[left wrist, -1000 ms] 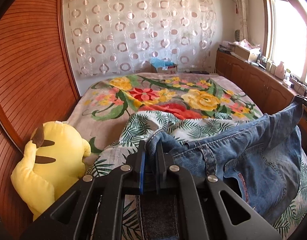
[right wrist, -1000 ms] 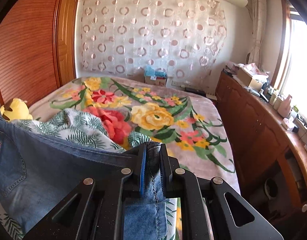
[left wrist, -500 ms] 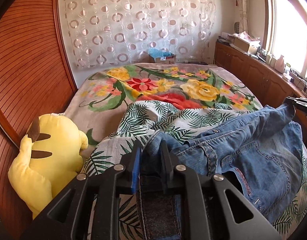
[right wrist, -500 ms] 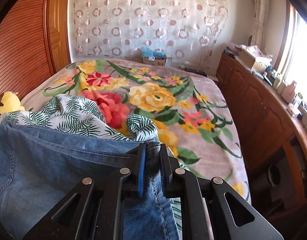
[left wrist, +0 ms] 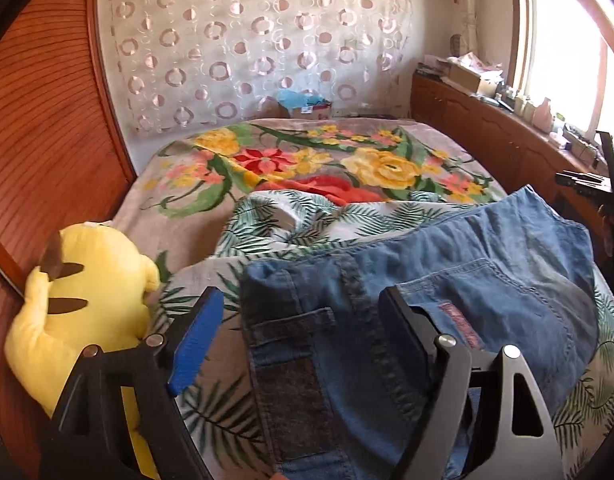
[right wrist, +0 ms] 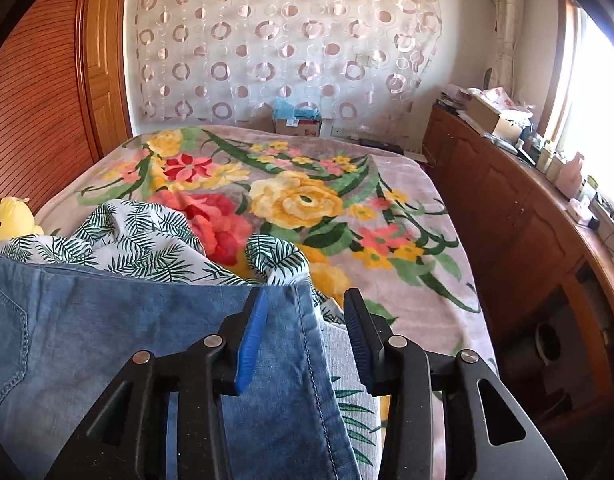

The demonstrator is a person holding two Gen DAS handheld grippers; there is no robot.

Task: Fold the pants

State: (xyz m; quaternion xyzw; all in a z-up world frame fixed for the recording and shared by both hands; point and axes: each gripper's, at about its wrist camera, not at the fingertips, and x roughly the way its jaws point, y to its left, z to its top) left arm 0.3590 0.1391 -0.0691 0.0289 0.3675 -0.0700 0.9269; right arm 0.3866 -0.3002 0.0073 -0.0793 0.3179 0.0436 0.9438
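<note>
In the left wrist view, the left gripper (left wrist: pixel 299 320) is standing wide apart, its jaws having just been opening. The jeans (left wrist: pixel 447 280) are lying on the bed (left wrist: pixel 155 208) between the jaws, with neither pad pressing on the denim. A yellow plush toy (left wrist: pixel 87 300) is sitting just beside the jeans, on their left.

In the right wrist view, the right gripper (right wrist: pixel 303 332) is also parted, its jaws having just been opening. A corner of the jeans (right wrist: pixel 147 328) is lying between them, brushing the blue pad (right wrist: pixel 251 344) and clear of the other. A leaf-print cloth (right wrist: pixel 147 240) is bunching up just beyond the jeans.
</note>
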